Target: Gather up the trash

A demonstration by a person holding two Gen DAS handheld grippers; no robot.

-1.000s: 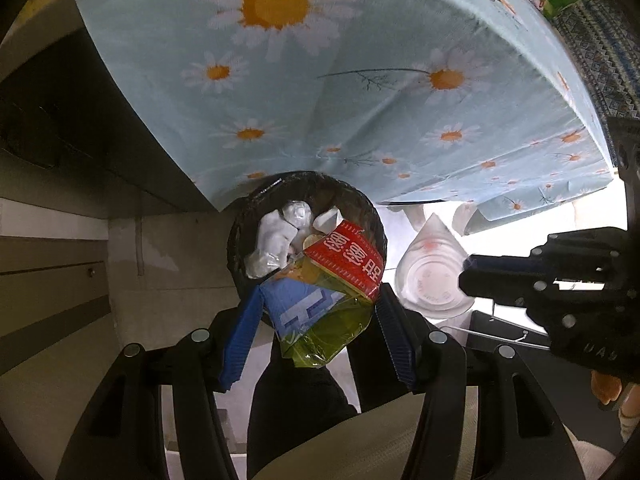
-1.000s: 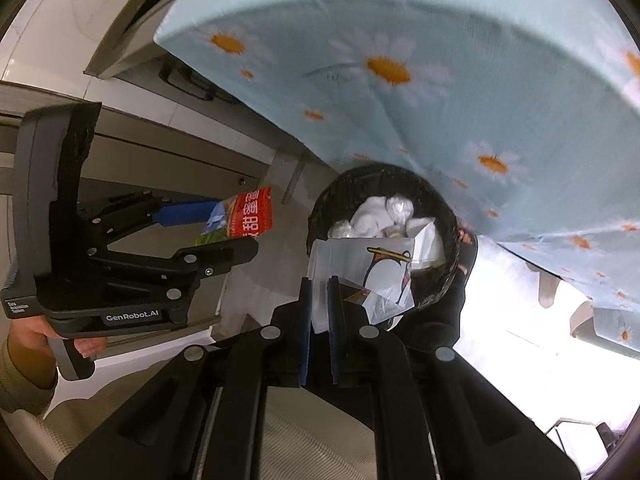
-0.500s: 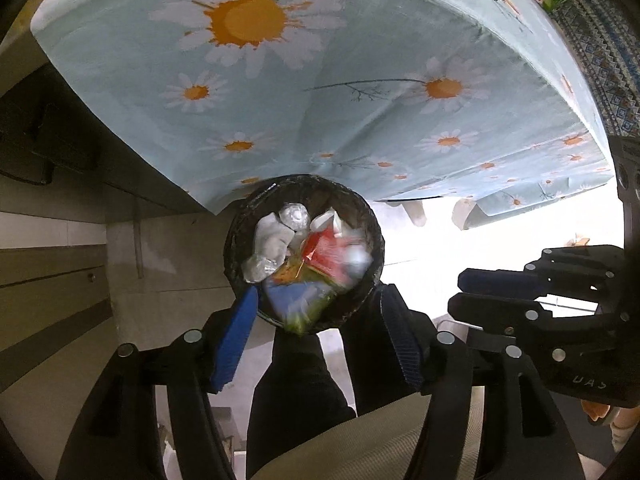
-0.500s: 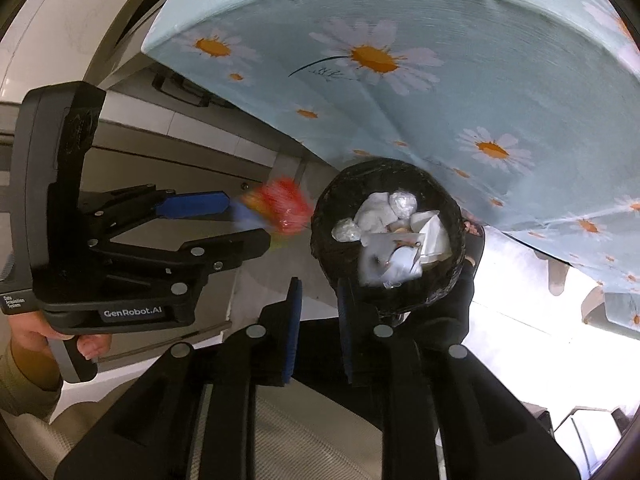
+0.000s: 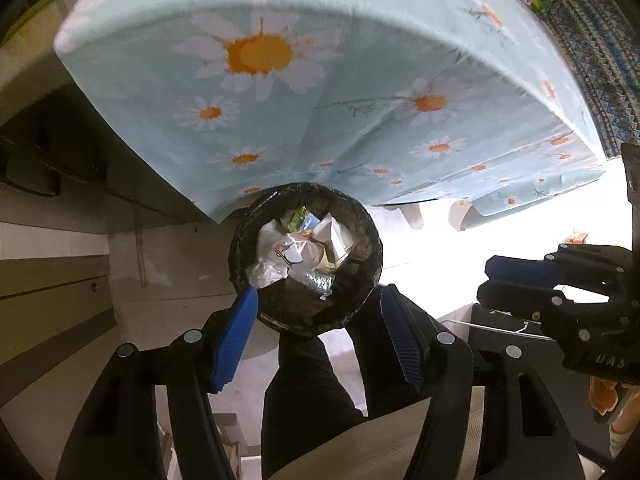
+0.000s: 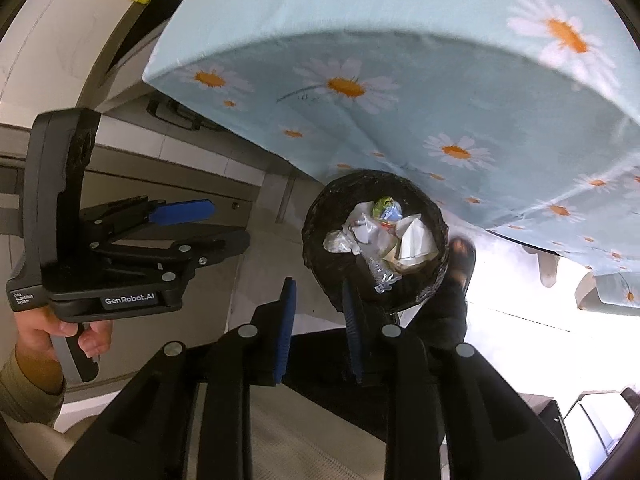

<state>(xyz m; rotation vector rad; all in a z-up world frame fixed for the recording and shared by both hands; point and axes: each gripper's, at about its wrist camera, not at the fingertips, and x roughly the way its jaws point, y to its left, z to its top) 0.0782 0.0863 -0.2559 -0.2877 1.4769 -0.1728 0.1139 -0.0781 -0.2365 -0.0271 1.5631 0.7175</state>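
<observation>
Left gripper (image 5: 316, 336) jaws wide apart, empty; right gripper (image 6: 318, 322) jaws parted, empty; trash bin (image 5: 356, 300) just beyond both, holding wrappers (image 5: 296, 248)

The right gripper (image 6: 318, 320) hangs above the black bin (image 6: 374, 242), jaws apart and empty. Crumpled wrappers (image 6: 384, 236) fill the bin (beside the daisy tablecloth (image 6: 420, 80)). The left gripper (image 6: 208, 226) hovers nearby, jaws parted.

You see a black bin (image 5: 362, 240) with white and green-yellow trash (image 5: 304, 240), pale blue daisy-print cloth (image 5: 360, 80), blue finger pads (image 5: 234, 338).
</observation>
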